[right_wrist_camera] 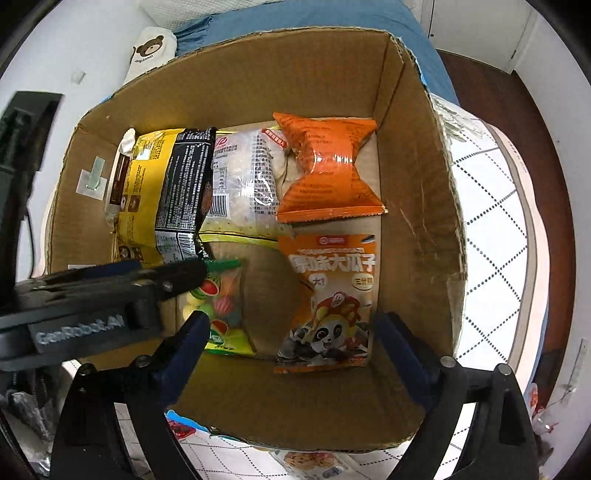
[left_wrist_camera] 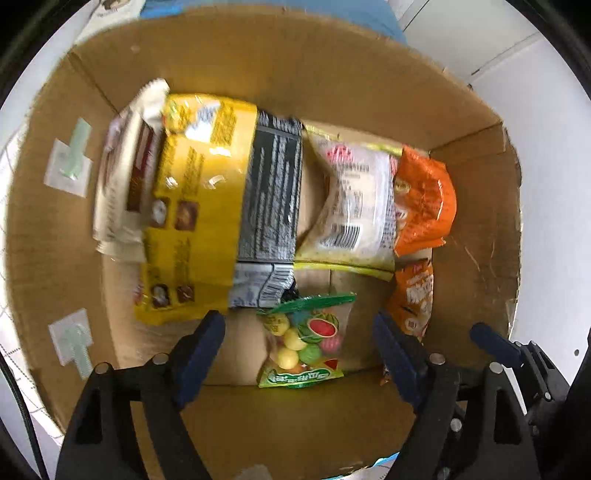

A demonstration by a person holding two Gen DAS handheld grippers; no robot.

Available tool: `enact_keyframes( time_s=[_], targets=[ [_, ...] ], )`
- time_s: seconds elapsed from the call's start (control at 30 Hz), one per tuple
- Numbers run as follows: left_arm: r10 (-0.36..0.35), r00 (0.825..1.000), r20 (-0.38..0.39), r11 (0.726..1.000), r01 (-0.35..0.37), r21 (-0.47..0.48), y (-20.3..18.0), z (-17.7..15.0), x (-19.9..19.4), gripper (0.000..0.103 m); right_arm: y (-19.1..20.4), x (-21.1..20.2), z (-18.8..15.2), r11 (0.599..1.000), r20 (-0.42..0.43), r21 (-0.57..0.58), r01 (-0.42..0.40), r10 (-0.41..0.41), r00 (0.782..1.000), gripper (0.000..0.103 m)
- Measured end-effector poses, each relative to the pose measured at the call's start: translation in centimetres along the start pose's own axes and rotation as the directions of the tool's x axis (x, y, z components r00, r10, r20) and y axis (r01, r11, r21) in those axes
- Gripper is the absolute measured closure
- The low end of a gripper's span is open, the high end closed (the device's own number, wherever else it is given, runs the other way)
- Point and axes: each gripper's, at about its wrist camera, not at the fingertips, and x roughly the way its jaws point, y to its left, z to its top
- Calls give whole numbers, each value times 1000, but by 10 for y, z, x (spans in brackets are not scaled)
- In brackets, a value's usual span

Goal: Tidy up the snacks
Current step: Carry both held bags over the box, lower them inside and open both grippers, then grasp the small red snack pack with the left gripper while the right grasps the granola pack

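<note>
An open cardboard box (left_wrist_camera: 295, 66) (right_wrist_camera: 417, 192) holds several snack packets. A yellow-and-black packet (left_wrist_camera: 207, 199) (right_wrist_camera: 166, 199) lies at the left, a whitish packet (left_wrist_camera: 354, 206) (right_wrist_camera: 243, 177) in the middle, an orange packet (left_wrist_camera: 424, 199) (right_wrist_camera: 328, 173) at the right. A fruit candy bag (left_wrist_camera: 306, 339) (right_wrist_camera: 221, 306) and an orange seed bag with a panda (left_wrist_camera: 413, 302) (right_wrist_camera: 328, 299) lie nearer. My left gripper (left_wrist_camera: 299, 354) is open above the candy bag and also shows in the right wrist view (right_wrist_camera: 177, 275). My right gripper (right_wrist_camera: 291, 339) is open and empty over the box.
A white checked cloth (right_wrist_camera: 491, 229) covers the surface under the box. A blue cloth (right_wrist_camera: 295, 18) and a white bear-print item (right_wrist_camera: 151, 48) lie beyond the box. White stickers (left_wrist_camera: 68, 166) are on the box's left wall. A packet (right_wrist_camera: 306, 459) lies outside the near wall.
</note>
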Motion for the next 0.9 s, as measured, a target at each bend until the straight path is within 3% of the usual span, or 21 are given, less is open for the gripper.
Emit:
enact_keyframes(
  time_s=[0.2, 0.43, 0.63, 0.9],
  targets=[
    [79, 987, 137, 995, -86, 42, 7, -10, -38, 22, -2, -16, -2, 1000, 39, 13, 20, -20, 999, 8],
    [155, 939, 307, 981, -184, 66, 18, -43, -83, 22, -1, -48, -16, 1000, 125, 21, 22, -24, 992, 8],
    [154, 901, 407, 981, -187, 44, 17, -76, -111, 22, 11, -82, -36, 1000, 221, 16, 27, -29, 975, 8],
    [137, 850, 509, 982, -183, 40, 14, -116, -153, 22, 29, -136, -69, 998, 349, -18, 57, -47, 936, 8]
  ],
)
